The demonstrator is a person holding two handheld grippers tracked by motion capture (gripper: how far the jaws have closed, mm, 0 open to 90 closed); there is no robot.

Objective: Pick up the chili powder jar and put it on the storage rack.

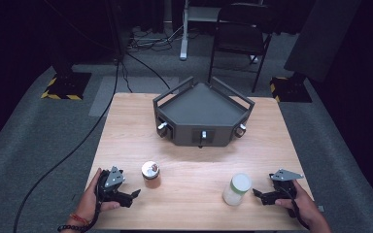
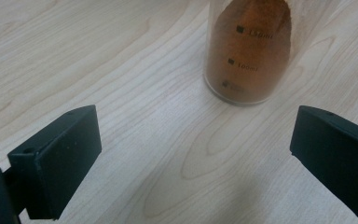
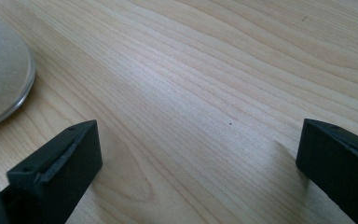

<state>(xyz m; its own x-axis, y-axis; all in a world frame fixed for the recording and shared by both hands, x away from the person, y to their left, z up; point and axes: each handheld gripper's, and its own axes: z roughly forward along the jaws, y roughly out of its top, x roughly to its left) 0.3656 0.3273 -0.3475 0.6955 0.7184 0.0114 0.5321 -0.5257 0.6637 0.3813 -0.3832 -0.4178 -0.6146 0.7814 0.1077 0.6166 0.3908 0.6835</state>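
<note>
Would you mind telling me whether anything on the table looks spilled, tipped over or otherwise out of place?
Nothing stands out. The brown-filled jar and the white-filled jar both stand upright on the table with no spill around them. The dark tray sits level at the far side. Both the left gripper and the right gripper rest open beside the jars.

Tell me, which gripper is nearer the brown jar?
Left. The left gripper sits just beside the brown jar, jaws open toward it; the right gripper is across the table, by the white jar.
</note>
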